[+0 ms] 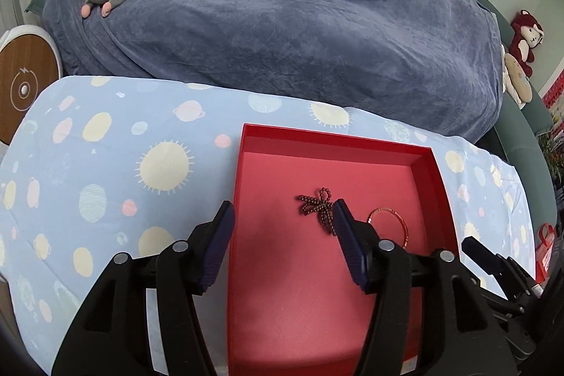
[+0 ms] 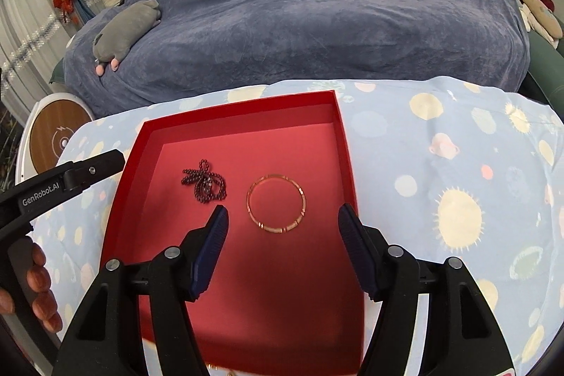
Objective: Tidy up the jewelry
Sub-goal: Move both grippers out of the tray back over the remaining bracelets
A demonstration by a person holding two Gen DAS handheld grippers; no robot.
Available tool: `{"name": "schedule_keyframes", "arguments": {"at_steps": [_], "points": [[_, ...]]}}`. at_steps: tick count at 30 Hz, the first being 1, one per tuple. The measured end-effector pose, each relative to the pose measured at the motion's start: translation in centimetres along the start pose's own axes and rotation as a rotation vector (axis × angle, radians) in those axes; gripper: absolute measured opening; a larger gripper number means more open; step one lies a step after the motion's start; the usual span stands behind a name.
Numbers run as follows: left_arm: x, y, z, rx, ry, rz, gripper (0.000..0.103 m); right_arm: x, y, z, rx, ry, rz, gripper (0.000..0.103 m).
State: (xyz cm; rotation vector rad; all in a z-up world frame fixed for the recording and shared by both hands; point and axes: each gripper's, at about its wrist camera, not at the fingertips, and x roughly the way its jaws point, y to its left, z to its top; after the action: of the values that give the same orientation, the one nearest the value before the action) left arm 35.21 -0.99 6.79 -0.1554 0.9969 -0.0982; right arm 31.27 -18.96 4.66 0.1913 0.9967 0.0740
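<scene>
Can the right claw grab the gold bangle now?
Probably yes: the right claw is open, and the gold bangle lies uncovered in the red box, apart from the bead string.

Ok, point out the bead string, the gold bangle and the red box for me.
bead string (image 2: pixel 206 184), right wrist view, middle of the bead tangle
gold bangle (image 2: pixel 278 229), right wrist view, near edge of the ring
red box (image 2: pixel 343 143), right wrist view, right wall

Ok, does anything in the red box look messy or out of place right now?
The dark beaded string lies bunched in a tangled heap on the floor of the red box, not laid out. The gold bangle beside it lies flat and apart from it. Nothing looks spilled or damaged.
</scene>
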Motion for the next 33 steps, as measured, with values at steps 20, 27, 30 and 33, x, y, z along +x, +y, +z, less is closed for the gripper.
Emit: {"name": "schedule_keyframes", "arguments": {"at_steps": [20, 27, 30, 33], "points": [[-8.6, 1.4, -13.9, 0.014, 0.040, -0.001, 0.055, -11.3, -1.1, -13.2, 0.021, -0.004, -0.042, 0.062], [-8.5, 2.3, -20.8, -0.011, 0.115, 0.014, 0.055, -12.4, -1.2, -19.3, 0.046, 0.043, -0.054, 0.062], [-8.2, 2.4, -22.8, -0.004, 0.127, 0.037, 0.055, -12.5, -1.4, -21.3, 0.063, 0.065, -0.054, 0.062], [-7.9, 2.4, -24.1, 0.018, 0.128, 0.058, 0.052, -12.5, -1.5, -22.6, 0.074, 0.087, -0.055, 0.062]]}}
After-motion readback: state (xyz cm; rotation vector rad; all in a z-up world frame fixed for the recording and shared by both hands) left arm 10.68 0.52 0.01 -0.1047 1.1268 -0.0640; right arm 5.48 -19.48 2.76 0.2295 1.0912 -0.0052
